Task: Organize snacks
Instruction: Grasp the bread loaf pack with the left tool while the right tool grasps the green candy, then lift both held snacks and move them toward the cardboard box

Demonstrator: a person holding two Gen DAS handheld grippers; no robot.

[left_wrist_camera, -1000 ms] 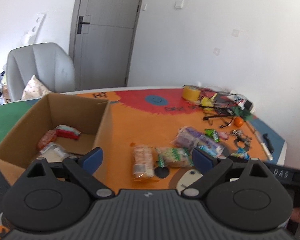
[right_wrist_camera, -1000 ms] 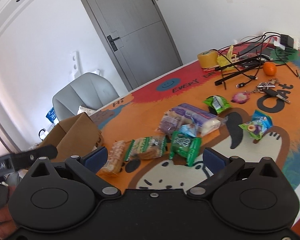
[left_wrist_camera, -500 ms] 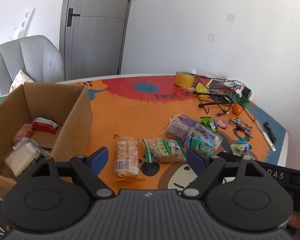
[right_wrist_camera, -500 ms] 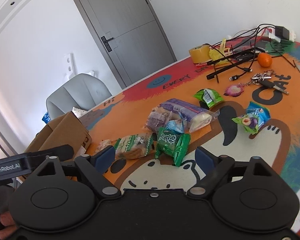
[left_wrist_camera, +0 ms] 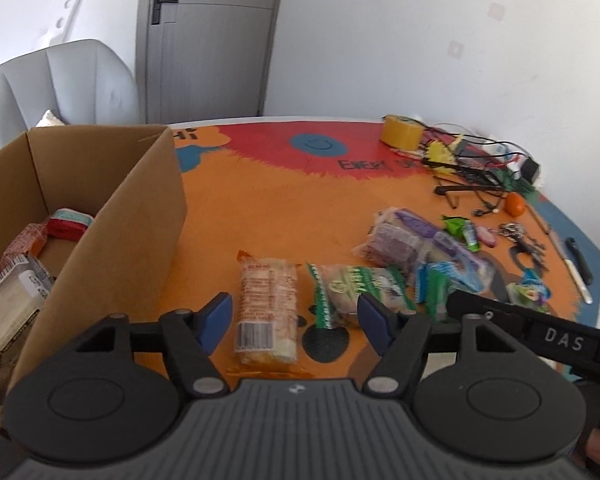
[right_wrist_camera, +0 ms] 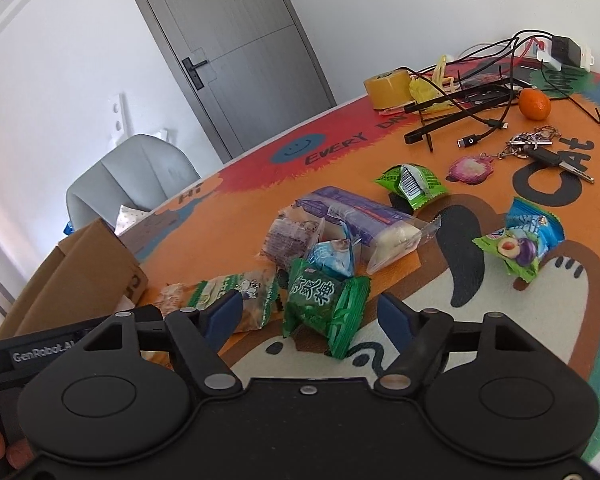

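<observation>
Fingers spread on both grippers, holding nothing. Left gripper point(left_wrist_camera: 295, 320) had advanced within last second over cracker pack point(left_wrist_camera: 268, 309) on table point(left_wrist_camera: 284, 216); right gripper point(right_wrist_camera: 310, 320) closed toward green pouch point(right_wrist_camera: 323, 304). Cardboard box point(left_wrist_camera: 132, 216) already held snacks; pickup judged imminent.

Left tongs point(left_wrist_camera: 294, 320) and right tongs point(right_wrist_camera: 310, 318) both gape wide, holding nothing

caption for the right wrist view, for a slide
Open right gripper poised over a green snack packet on the orange mat.
</observation>
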